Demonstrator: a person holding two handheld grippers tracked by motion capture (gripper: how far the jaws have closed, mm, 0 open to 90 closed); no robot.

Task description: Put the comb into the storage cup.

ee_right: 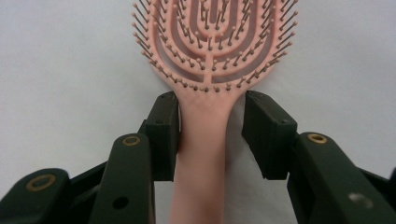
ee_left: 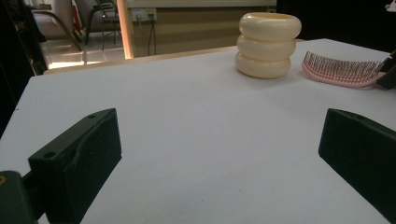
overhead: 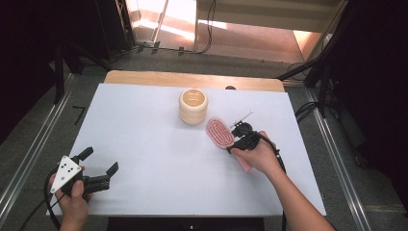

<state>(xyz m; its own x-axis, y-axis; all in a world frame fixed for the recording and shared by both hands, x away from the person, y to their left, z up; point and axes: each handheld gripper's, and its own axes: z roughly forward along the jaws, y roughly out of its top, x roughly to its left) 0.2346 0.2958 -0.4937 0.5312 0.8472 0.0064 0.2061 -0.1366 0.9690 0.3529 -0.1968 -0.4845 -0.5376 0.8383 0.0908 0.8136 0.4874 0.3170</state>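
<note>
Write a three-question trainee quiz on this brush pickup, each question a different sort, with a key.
1. True or false: the pink hairbrush lies bristles up on the white table.
2. Multiple choice: the right gripper has its jaws at the brush's A) head, B) handle neck, C) bristle tips.
3. Fill in: the left gripper is ____, holding nothing.

Key:
1. True.
2. B; the left jaw touches the neck, a thin gap shows at the other.
3. Open; it sits far from the cream ringed holder.
</note>
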